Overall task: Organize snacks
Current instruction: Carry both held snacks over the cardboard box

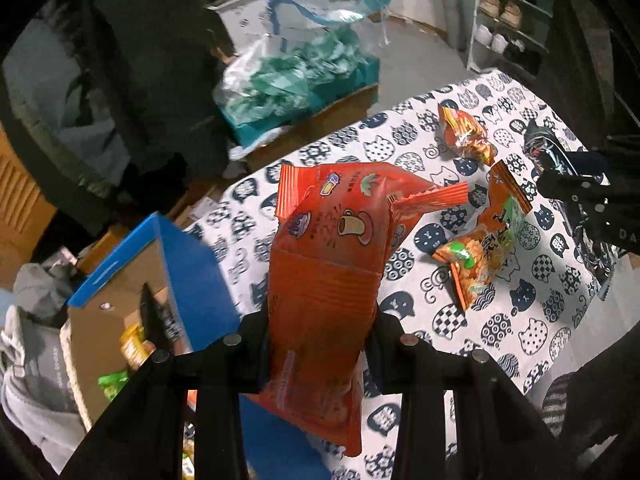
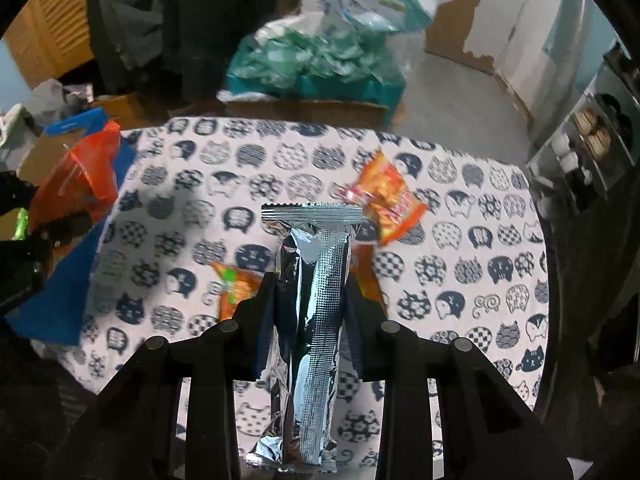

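Left gripper: the black two-finger left gripper [image 1: 320,320] has its fingers clamped on both sides of a large orange plastic snack bag printed with a cup drawing [image 1: 332,260].
Orange bag position: held in the air above the table edge, its top crimp pointing away from the camera; beside and above the open cardboard box with blue outer walls [image 1: 188,264].
Box contents: yellow and green packets show inside; details are too blurred to tell.
Right gripper: the black two-finger right gripper [image 2: 310,292] has its fingers pressed against a long silver foil packet with a ribbed back seam [image 2: 312,312].
Silver packet position: upright between the fingers, serrated top edge away from the camera, above the table.
Table: covered by a white cloth printed with navy cat heads [image 2: 460,240].
Loose snacks: a small orange-red snack packet [image 2: 386,208] lies on the cloth near the far edge; a small orange packet with green patches [image 1: 484,240] lies nearer the middle, apart from it.
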Motion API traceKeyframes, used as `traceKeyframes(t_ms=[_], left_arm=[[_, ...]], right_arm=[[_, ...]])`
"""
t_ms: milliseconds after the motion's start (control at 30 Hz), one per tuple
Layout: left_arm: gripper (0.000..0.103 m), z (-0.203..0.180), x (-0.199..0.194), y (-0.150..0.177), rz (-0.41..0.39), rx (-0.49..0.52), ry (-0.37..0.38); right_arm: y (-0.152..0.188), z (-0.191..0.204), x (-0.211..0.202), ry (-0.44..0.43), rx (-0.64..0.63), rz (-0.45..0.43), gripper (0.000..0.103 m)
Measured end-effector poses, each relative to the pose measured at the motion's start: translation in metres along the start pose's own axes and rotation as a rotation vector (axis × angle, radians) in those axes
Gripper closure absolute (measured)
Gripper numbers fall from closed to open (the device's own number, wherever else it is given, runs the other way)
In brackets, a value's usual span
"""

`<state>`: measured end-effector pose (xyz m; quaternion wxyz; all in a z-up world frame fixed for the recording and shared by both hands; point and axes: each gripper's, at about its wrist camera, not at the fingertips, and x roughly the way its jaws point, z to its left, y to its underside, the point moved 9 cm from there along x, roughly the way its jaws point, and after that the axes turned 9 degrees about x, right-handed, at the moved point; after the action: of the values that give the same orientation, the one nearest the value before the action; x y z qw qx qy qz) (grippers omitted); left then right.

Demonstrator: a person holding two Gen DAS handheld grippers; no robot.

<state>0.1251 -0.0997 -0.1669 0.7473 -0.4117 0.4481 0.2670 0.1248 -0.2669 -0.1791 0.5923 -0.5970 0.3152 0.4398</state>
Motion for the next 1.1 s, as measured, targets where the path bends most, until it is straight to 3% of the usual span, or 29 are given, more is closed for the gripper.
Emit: traceKeyframes(t_ms=[600,1100], left_arm=[[0.065,0.065,-0.050,0.047,-0.072,-0.112,-0.050],[0.065,0.144,-0.051,0.108,-0.061,-0.259,-0.092]], right_arm=[[-0.029,0.106,-0.031,-0.106,-0.102,-0.057,0.073],[-0.050,0.209,-0.032,-0.167,-0.209,-0.054,0.073]])
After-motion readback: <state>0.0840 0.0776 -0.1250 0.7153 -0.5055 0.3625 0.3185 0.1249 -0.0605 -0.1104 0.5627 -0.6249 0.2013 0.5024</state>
